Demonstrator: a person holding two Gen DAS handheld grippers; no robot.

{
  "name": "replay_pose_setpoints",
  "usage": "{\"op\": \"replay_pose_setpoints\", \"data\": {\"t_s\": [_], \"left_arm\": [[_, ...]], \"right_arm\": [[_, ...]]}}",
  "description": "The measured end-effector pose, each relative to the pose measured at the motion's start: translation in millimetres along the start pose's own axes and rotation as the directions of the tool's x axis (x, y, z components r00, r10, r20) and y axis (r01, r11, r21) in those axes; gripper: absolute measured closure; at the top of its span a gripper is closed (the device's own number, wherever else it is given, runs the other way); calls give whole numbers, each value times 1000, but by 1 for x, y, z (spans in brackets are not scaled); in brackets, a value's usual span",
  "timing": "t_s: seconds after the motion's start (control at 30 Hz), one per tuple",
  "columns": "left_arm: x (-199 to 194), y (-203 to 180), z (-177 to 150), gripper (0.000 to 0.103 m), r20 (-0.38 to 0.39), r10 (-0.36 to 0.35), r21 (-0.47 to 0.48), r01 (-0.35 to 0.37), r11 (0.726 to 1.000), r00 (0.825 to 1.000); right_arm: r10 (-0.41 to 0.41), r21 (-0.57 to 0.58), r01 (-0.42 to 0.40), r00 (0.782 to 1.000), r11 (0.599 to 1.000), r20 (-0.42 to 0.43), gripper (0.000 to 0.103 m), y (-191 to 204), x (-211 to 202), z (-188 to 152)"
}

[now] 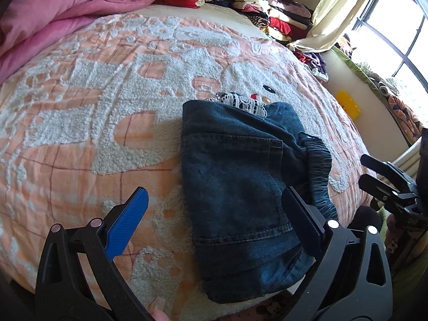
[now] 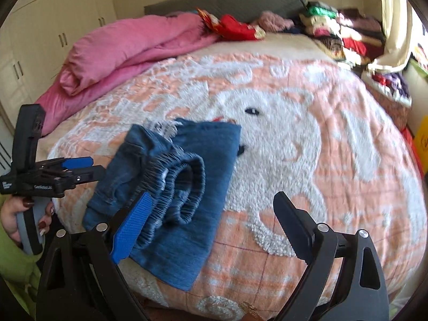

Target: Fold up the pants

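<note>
The blue denim pants [image 1: 240, 187] lie folded into a compact stack on the bed, elastic waistband [image 1: 319, 171] on the right side and a white lace trim poking out at the far end. My left gripper [image 1: 214, 200] is open and empty, hovering just above the near end of the pants. In the right wrist view the pants [image 2: 176, 187] lie left of centre, waistband [image 2: 176, 184] on top. My right gripper [image 2: 211, 208] is open and empty above their right edge. The left gripper [image 2: 80, 168] shows at the left of that view; the right gripper [image 1: 374, 174] shows at the right edge of the left wrist view.
The pants rest on an orange and white fleece blanket [image 1: 107, 93]. A pink duvet [image 2: 128, 48] is bunched at the far left. Stacks of folded clothes [image 1: 272, 8] sit at the far right by a window. A wardrobe [image 2: 53, 26] stands behind.
</note>
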State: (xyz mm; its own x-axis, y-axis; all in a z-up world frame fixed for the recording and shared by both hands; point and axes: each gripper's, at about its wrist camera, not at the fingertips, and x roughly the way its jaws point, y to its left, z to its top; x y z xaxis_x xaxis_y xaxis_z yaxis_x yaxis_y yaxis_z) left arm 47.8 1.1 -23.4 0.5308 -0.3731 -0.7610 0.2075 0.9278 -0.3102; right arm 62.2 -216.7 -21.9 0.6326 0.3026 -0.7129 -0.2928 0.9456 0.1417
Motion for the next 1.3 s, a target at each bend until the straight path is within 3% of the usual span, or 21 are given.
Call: {"op": "replay_pose_setpoints", "data": {"t_s": [0.23, 0.37, 0.7, 1.17, 1.3], "left_arm": [[18, 5, -2, 10, -30, -24, -33, 23, 999, 999], [25, 7, -1, 10, -36, -31, -50, 29, 998, 999], [36, 1, 1, 10, -36, -21, -24, 20, 1000, 999], [43, -9, 5, 11, -33, -29, -9, 29, 1000, 999], [44, -14, 6, 32, -36, -26, 0, 26, 1000, 999]], "right_arm": [[77, 91, -68, 992, 994, -103, 39, -14, 37, -3], [128, 145, -109, 984, 983, -127, 45, -18, 51, -3], [198, 152, -171, 963, 973, -182, 45, -15, 79, -1], [251, 157, -228, 957, 961, -146, 44, -16, 88, 1], [252, 150, -231, 958, 961, -138, 44, -15, 89, 3]]}}
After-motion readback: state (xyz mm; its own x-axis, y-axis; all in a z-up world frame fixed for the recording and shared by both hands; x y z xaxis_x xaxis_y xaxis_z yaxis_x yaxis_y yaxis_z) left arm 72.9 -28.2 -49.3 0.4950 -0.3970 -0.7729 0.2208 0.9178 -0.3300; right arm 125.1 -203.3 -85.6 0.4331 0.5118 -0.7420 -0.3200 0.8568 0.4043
